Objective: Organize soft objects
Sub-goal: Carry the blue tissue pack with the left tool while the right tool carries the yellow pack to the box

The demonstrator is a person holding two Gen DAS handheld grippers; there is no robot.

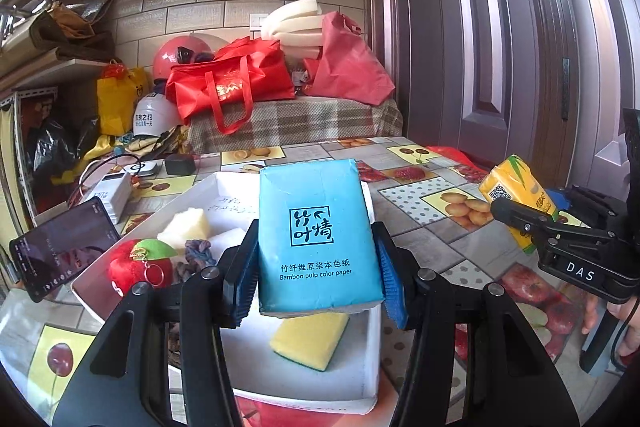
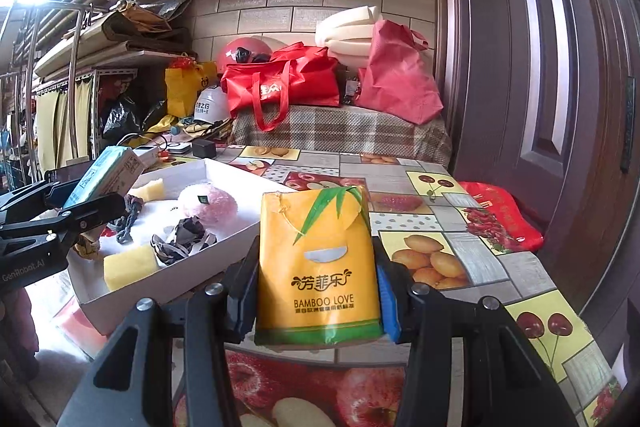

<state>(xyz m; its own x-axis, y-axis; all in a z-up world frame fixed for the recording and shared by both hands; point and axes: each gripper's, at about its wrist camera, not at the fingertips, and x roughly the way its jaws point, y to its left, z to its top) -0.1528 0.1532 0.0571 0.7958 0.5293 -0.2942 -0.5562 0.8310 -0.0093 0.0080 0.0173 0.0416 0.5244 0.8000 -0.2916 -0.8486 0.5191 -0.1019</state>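
Note:
My left gripper (image 1: 318, 277) is shut on a blue tissue pack (image 1: 316, 235), held above the white tray (image 1: 372, 339). In the tray lie a yellow sponge (image 1: 310, 341), a red and green plush apple (image 1: 140, 267), a pale foam block (image 1: 186, 227) and a knotted grey cord (image 1: 196, 253). My right gripper (image 2: 316, 297) is shut on a yellow tissue pack (image 2: 318, 263), over the tablecloth just right of the white tray (image 2: 236, 243). The right wrist view also shows a pink plush ball (image 2: 210, 205) and crumpled grey cloth (image 2: 182, 239) in the tray.
A phone (image 1: 62, 251), a white power bank (image 1: 114, 193) and a black charger (image 1: 180, 163) lie left of and behind the tray. Red bags (image 2: 288, 83), helmets and foam pile up on a checked bench at the back. A wooden door (image 2: 560, 67) stands to the right.

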